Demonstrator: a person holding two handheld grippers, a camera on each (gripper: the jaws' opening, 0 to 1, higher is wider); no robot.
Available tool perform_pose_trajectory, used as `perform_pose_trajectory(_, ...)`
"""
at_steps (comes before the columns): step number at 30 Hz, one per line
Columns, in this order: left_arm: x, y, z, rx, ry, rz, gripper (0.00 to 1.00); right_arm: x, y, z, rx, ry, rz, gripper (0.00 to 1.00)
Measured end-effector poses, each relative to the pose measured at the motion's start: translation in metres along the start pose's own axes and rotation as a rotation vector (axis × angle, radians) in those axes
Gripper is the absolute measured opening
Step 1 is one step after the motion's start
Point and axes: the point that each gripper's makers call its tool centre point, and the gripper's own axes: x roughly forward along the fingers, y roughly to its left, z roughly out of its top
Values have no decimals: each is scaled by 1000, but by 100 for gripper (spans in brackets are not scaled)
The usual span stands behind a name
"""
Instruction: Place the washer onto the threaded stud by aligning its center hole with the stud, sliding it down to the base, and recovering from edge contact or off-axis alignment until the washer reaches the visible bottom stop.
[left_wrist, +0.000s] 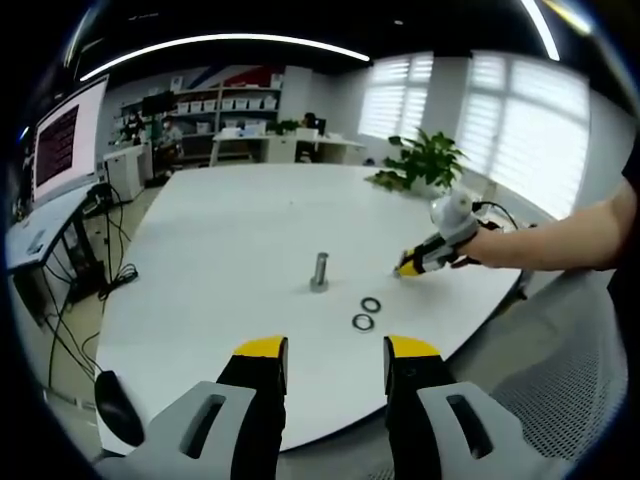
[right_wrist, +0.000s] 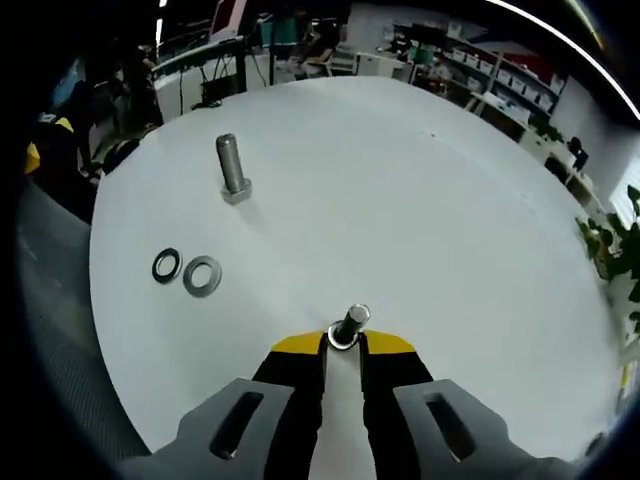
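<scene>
Right gripper (right_wrist: 343, 342) pinches smooth metal cylinder (right_wrist: 351, 324); two flat ring washers (right_wrist: 202, 275) nearby.

White round table (left_wrist: 220, 240); shelving with bins (left_wrist: 225, 105) on far wall, blinds-covered windows (left_wrist: 520, 120), potted plant (left_wrist: 425, 160), monitor (left_wrist: 65, 140), ceiling strip light (left_wrist: 220, 42).

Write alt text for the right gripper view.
The right tongs are closed on a small bolt-like metal part with a washer around it, held over a white round table. Farther off stand an upright threaded stud and two loose washers lying flat side by side.
</scene>
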Motion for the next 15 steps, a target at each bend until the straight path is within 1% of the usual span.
perform_pose_trajectory(2, 0, 0, 0, 0, 0, 0, 36, 0, 3, 0, 19, 1, 18, 19)
perform_pose_trajectory(4, 0, 0, 0, 0, -1, 1, 36, -1, 4, 2, 12, -10, 26, 21)
perform_pose_trajectory(5, 0, 0, 0, 0, -1, 1, 36, -2, 4, 3, 9, -10, 22, 23)
perform_pose_trajectory(9, 0, 0, 0, 0, 0, 1, 36, -7, -1, 10, 43, -20, -1, 34)
perform_pose_trajectory(10, 0, 0, 0, -1, 0, 2, 36, -8, -2, 11, 45, -27, -1, 34)
perform_pose_trajectory(13, 0, 1, 0, -2, -1, 3, 36, -18, -4, 28, 49, -102, -16, 32)
perform_pose_trajectory(15, 0, 0, 0, -1, -1, 3, 36, -27, -7, 46, 48, -171, -31, 32)
